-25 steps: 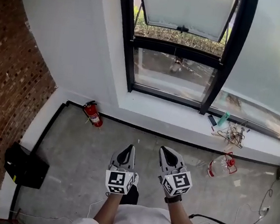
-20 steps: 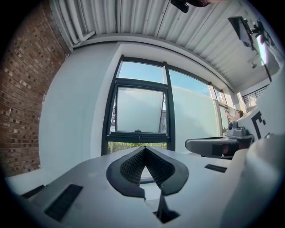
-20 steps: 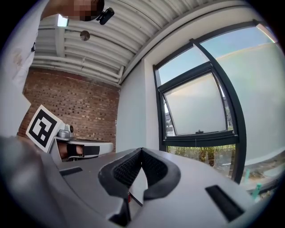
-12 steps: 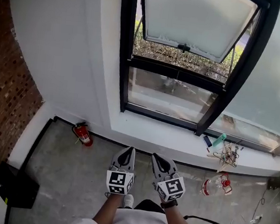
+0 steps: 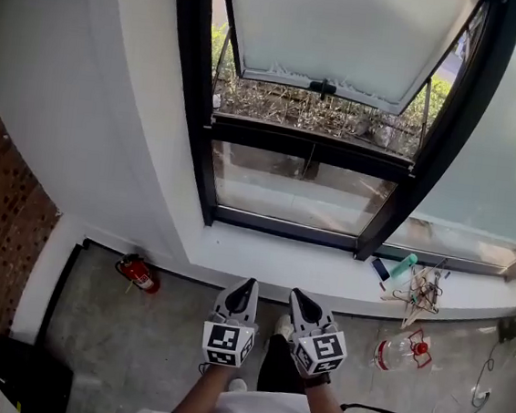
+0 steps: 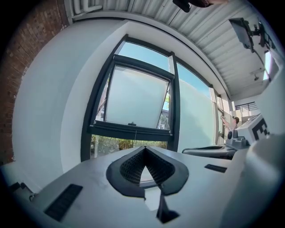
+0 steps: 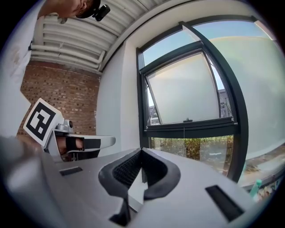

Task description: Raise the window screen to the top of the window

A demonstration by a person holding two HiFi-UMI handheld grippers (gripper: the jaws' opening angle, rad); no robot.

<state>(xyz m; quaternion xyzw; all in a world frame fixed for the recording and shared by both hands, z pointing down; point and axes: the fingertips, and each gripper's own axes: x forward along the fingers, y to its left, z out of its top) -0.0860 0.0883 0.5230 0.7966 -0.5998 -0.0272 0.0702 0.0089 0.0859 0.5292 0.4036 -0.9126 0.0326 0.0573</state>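
1. The left gripper [image 5: 246, 288] and the right gripper [image 5: 297, 297] are carried low and side by side, close to the person's front and pointing roughly level at the window. I judge this a carrying posture, since nothing is within reach and the work lies ahead and above
2. The black window frame [image 5: 191, 102] stands ahead of both tips, and the white sill [image 5: 262, 252] lies just beyond and below them. Neither gripper touches either one
3. The window screen [image 5: 350, 32] I take to be the pale frosted panel high above and ahead of the tools, its lower edge tilted outward. Whether there is a separate mesh I cannot tell
4. A small black handle [image 5: 323, 87] sits on that lower edge, almost straight ahead of the right gripper and well apart from it. It looks like the likely place to take hold, so both tools would need to rise and reach forward first
5. Left gripper: the jaws are pressed together tip to tip, with nothing between them, and they touch nothing
6. Right gripper: likewise closed and empty, with only the window visible past its tips
7. A red fire extinguisher [image 5: 137, 274] lies on the floor well off to the left of the left gripper, clear of the path
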